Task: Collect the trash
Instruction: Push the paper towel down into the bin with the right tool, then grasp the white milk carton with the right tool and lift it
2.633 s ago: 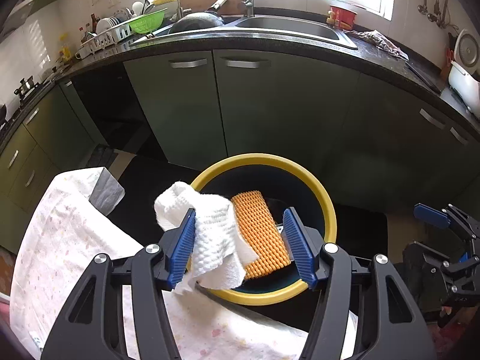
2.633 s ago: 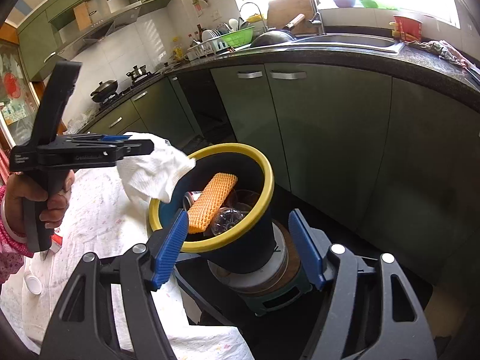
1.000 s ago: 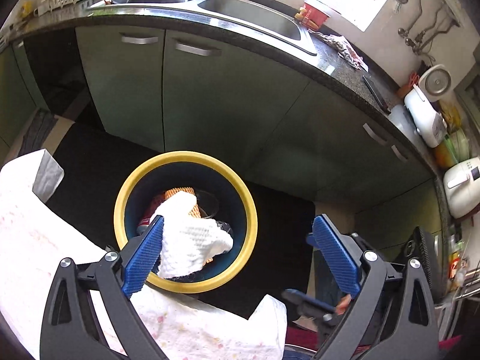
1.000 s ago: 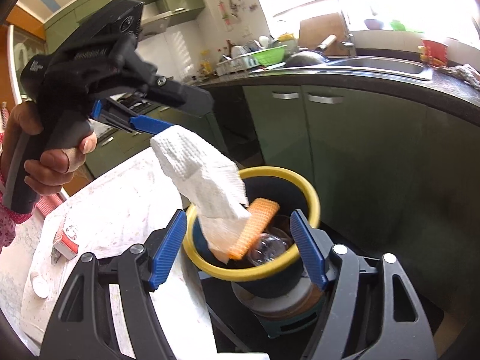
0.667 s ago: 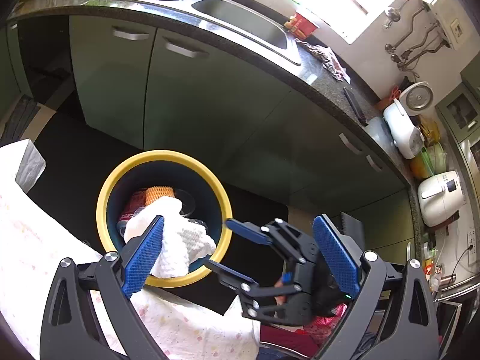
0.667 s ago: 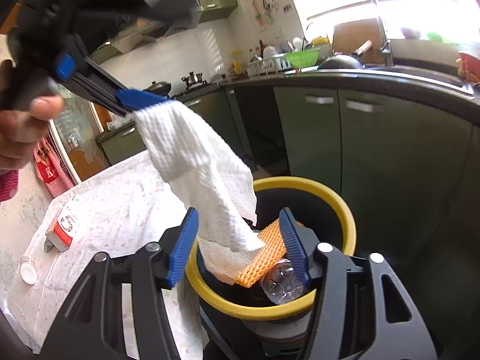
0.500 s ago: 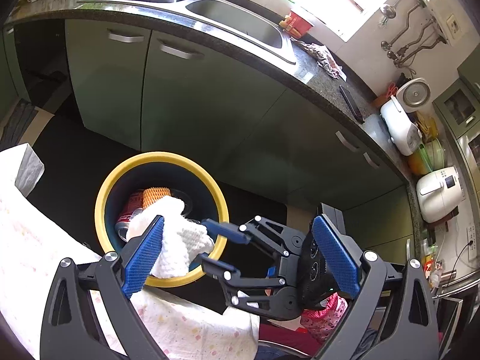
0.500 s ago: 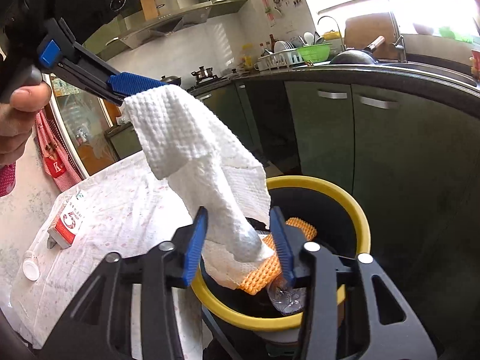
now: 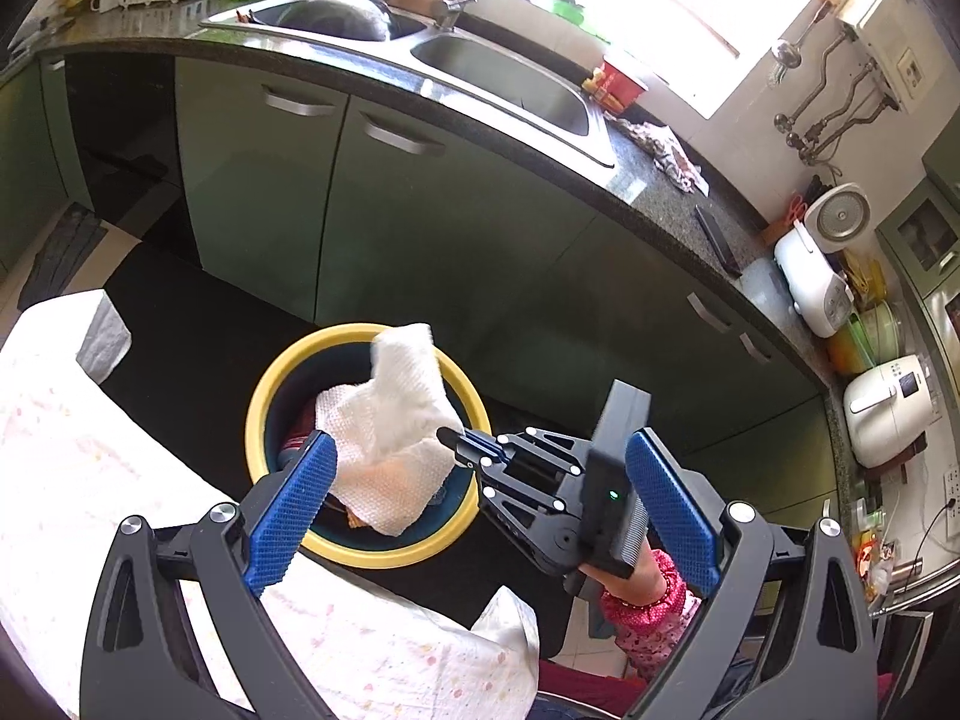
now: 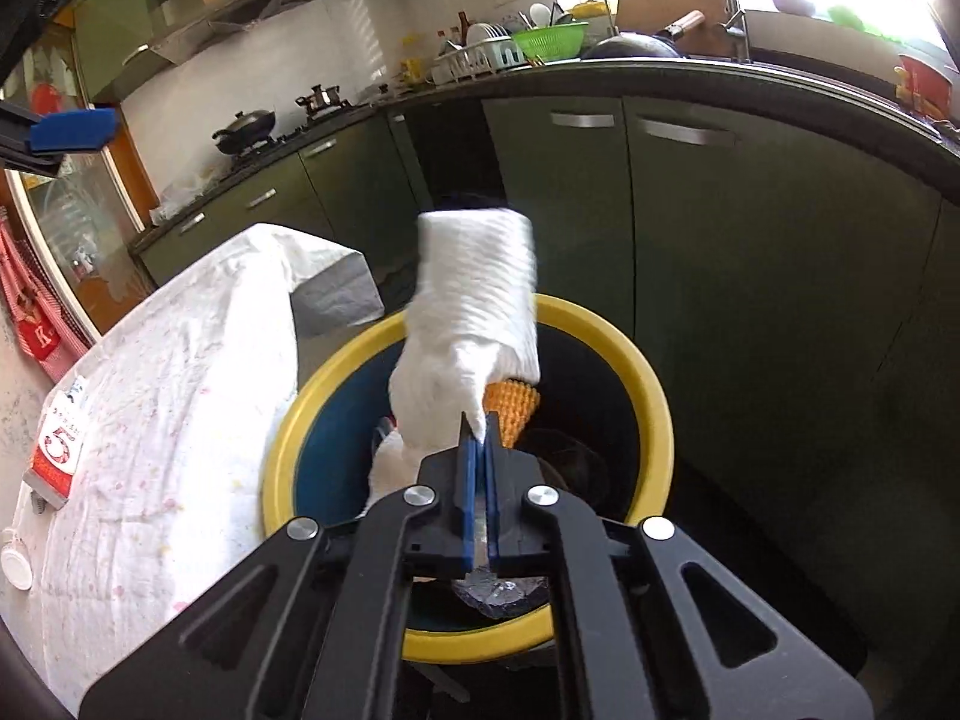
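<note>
Curving along the back: a dark stone worktop (image 9: 648, 180) over green cabinet doors (image 9: 432, 228), steel double sink (image 9: 498, 75) set into it, white rice cooker (image 9: 810, 276) sitting near its right end. Filling the lower left: a table under a white cloth with pink flecks (image 9: 78, 480), a red-and-white carton (image 10: 57, 456) and a small white cap (image 10: 15, 567) lying near its left edge. Standing on the dark floor right off the table's edge: a round blue bin with a yellow rim (image 9: 282, 372), orange ribbed foam (image 10: 513, 405) and a clear plastic bottle (image 10: 498, 591) poking out inside. Hanging over the bin's mouth, partly down in it: a crumpled white paper towel (image 10: 474, 324). Right gripper (image 10: 478, 435) having just been closing, blue pads now pinching a corner of that towel. Left gripper (image 9: 480, 498) standing wide apart, nothing clamped, towel brushing near its left pad (image 9: 291, 504). Peeking out under the right gripper's handle: a pink patterned sleeve (image 9: 648, 606).
</note>
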`<state>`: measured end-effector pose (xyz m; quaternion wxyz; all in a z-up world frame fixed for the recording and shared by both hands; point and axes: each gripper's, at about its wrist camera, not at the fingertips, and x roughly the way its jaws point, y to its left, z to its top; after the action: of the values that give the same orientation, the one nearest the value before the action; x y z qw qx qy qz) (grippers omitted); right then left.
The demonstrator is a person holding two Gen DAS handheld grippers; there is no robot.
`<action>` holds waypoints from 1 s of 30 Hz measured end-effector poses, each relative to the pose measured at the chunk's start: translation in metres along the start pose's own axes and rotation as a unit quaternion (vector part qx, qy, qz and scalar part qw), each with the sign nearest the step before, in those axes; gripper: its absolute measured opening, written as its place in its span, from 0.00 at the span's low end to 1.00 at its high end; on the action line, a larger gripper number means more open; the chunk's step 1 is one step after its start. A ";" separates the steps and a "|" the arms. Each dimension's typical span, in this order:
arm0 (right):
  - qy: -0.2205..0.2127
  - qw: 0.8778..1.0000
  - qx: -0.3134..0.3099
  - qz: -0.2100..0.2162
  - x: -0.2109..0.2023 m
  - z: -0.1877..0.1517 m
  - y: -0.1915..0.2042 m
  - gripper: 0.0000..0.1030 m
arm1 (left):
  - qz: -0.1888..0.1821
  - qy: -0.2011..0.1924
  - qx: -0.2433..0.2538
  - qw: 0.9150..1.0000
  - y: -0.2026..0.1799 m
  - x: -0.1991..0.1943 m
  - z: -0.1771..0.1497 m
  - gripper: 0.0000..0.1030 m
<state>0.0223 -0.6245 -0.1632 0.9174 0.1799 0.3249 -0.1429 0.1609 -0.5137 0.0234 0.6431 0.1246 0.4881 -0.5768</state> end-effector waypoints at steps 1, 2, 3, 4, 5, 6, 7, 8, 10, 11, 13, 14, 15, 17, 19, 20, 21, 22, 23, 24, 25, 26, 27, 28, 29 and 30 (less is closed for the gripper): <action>0.007 1.000 -0.003 -0.010 0.003 0.001 0.000 0.15 | 0.001 -0.006 -0.001 1.000 0.003 -0.007 -0.003 0.93; 0.013 1.000 -0.005 -0.016 0.004 0.001 0.001 0.27 | 0.003 -0.014 -0.002 1.000 0.005 -0.015 -0.008 0.93; 0.018 1.000 -0.004 -0.012 0.004 0.000 0.001 0.33 | 0.006 -0.022 -0.003 1.000 0.008 -0.023 -0.011 0.93; 0.020 1.000 -0.004 -0.002 0.003 -0.002 0.002 0.40 | 0.009 -0.031 -0.005 0.999 0.012 -0.032 -0.016 0.93; 0.023 1.000 -0.006 0.007 0.002 -0.004 0.004 0.40 | 0.012 -0.042 -0.008 0.999 0.015 -0.042 -0.022 0.93; 0.028 0.999 -0.012 0.020 0.001 -0.007 0.008 0.41 | 0.017 -0.053 -0.009 0.998 0.019 -0.051 -0.029 0.93; 0.034 0.998 -0.019 0.040 0.000 -0.009 0.012 0.40 | 0.022 -0.064 -0.010 0.998 0.022 -0.060 -0.036 0.93; 0.042 0.997 -0.022 0.066 -0.001 -0.013 0.015 0.40 | 0.029 -0.076 -0.010 0.997 0.025 -0.071 -0.045 0.93; 0.067 0.991 -0.033 0.114 0.000 -0.018 0.024 0.41 | 0.043 -0.094 -0.009 0.995 0.029 -0.090 -0.062 0.93; 0.077 0.986 -0.043 0.142 0.001 -0.021 0.030 0.43 | 0.049 -0.101 -0.010 0.994 0.032 -0.099 -0.071 0.93; 0.078 0.983 -0.050 0.159 -0.004 -0.022 0.041 0.48 | 0.059 -0.116 -0.016 0.991 0.042 -0.119 -0.089 0.93; 0.073 0.983 -0.051 0.159 -0.008 -0.021 0.043 0.48 | 0.063 -0.126 -0.023 0.990 0.047 -0.130 -0.100 0.93; 0.067 0.983 -0.049 0.161 -0.013 -0.020 0.045 0.48 | 0.068 -0.137 -0.028 0.988 0.051 -0.141 -0.111 0.93; 0.054 0.984 -0.043 0.165 -0.024 -0.014 0.050 0.48 | 0.085 -0.167 -0.041 0.981 0.060 -0.168 -0.136 0.93; 0.050 0.985 -0.054 0.158 -0.033 -0.008 0.061 0.52 | 0.118 -0.197 -0.054 0.972 0.070 -0.194 -0.163 0.94; 0.053 0.985 -0.063 0.150 -0.035 -0.005 0.068 0.54 | 0.143 -0.217 -0.062 0.964 0.075 -0.209 -0.180 0.95; 0.057 0.986 -0.072 0.140 -0.036 -0.003 0.075 0.55 | 0.169 -0.235 -0.070 0.955 0.080 -0.222 -0.197 0.95; 0.063 0.986 -0.085 0.128 -0.036 -0.002 0.084 0.56 | 0.196 -0.251 -0.084 0.944 0.088 -0.235 -0.215 0.95; 0.066 0.986 -0.099 0.121 -0.035 -0.001 0.095 0.57 | 0.217 -0.262 -0.101 0.935 0.096 -0.246 -0.231 0.95; 0.069 0.984 -0.111 0.121 -0.035 0.000 0.107 0.57 | 0.239 -0.274 -0.124 0.923 0.107 -0.257 -0.249 0.95; 0.073 0.982 -0.120 0.125 -0.035 0.000 0.118 0.57 | 0.252 -0.285 -0.146 0.913 0.117 -0.266 -0.266 0.95; 0.077 0.980 -0.128 0.132 -0.036 -0.001 0.130 0.57 | 0.264 -0.295 -0.175 0.902 0.131 -0.275 -0.284 0.95; 0.081 0.977 -0.141 0.141 -0.035 -0.001 0.145 0.57 | 0.276 -0.303 -0.200 0.890 0.142 -0.282 -0.301 0.95; 0.084 0.973 -0.155 0.149 -0.035 -0.002 0.163 0.57 | 0.291 -0.316 -0.224 0.875 0.155 -0.288 -0.320 0.95; 0.086 0.970 -0.166 0.156 -0.034 -0.002 0.181 0.57 | 0.307 -0.326 -0.240 0.861 0.164 -0.292 -0.335 0.95; 0.089 0.966 -0.176 0.165 -0.033 -0.004 0.199 0.57 | 0.330 -0.331 -0.256 0.846 0.175 -0.295 -0.351 0.95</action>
<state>0.0705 -0.4403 -0.0974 0.9129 0.0784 0.3912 0.0862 0.1839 -0.0243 0.0075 0.9282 -0.0895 0.3064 -0.1914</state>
